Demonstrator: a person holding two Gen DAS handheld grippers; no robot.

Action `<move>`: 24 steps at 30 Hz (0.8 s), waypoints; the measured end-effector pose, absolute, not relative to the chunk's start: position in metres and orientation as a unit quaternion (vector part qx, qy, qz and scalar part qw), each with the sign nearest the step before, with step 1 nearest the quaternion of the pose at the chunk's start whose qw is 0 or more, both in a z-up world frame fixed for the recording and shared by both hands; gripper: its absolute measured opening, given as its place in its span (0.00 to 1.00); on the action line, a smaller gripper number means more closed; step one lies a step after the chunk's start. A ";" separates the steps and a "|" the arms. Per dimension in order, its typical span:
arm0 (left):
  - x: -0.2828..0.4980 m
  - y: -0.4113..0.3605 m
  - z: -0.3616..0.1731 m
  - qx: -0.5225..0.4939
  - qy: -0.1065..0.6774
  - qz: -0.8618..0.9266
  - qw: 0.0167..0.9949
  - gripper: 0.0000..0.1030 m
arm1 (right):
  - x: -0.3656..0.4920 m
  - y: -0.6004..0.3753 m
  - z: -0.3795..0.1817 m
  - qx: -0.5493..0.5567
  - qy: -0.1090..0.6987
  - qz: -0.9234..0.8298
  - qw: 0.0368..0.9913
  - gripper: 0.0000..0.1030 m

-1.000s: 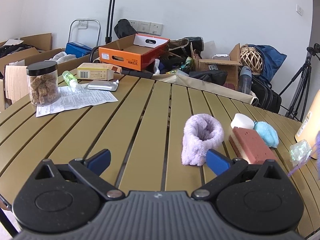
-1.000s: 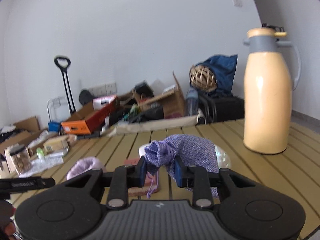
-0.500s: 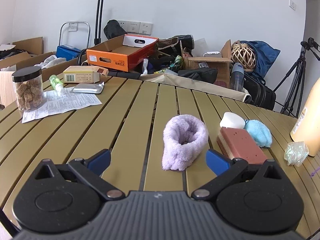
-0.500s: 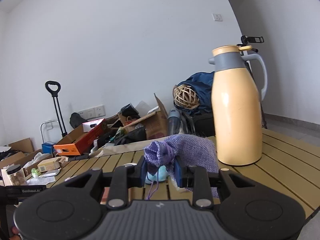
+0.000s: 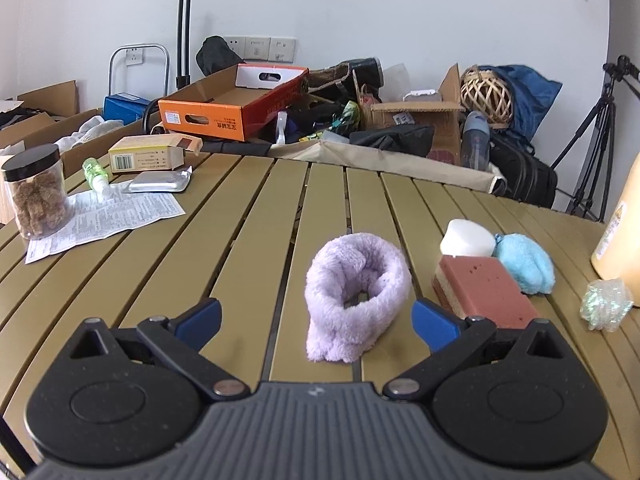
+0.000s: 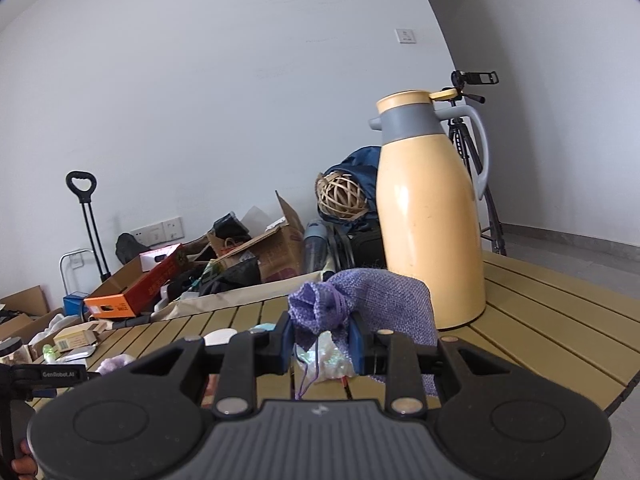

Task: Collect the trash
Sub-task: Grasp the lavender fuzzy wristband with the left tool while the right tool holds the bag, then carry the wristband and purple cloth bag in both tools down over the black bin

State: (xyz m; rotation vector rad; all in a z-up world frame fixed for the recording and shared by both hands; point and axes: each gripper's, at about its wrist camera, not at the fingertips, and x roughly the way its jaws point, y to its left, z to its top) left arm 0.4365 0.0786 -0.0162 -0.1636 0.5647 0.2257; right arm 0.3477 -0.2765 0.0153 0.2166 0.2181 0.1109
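Observation:
My left gripper is open, low over the slatted table, with a fluffy lilac cloth roll standing between its fingers, untouched. A red-brown sponge, a white block, a blue fluffy cloth and a crumpled shiny wrapper lie to its right. My right gripper is shut on the gathered neck of a purple woven drawstring bag, held above the table. The shiny wrapper lies just below it.
A tall yellow thermos stands right of the bag. At the table's far left are a jar, a printed paper sheet, a small green bottle, a foil pack and a carton. Boxes and bags clutter the floor behind.
My left gripper has swung right, so the lilac cloth now sits between its open fingers. My right gripper, still holding the purple bag, has swung right toward the thermos.

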 end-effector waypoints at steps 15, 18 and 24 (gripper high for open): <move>0.483 0.067 -0.041 -0.068 0.314 0.078 0.944 0.44 | 0.358 -0.272 0.008 0.093 0.122 0.055 0.987 0.26; 0.480 0.065 -0.040 -0.063 0.304 0.076 0.947 0.29 | 0.358 -0.270 0.007 0.088 0.122 0.057 0.987 0.26; 0.469 0.063 -0.034 -0.062 0.293 0.077 0.951 0.27 | 0.356 -0.266 0.009 0.078 0.119 0.066 0.988 0.26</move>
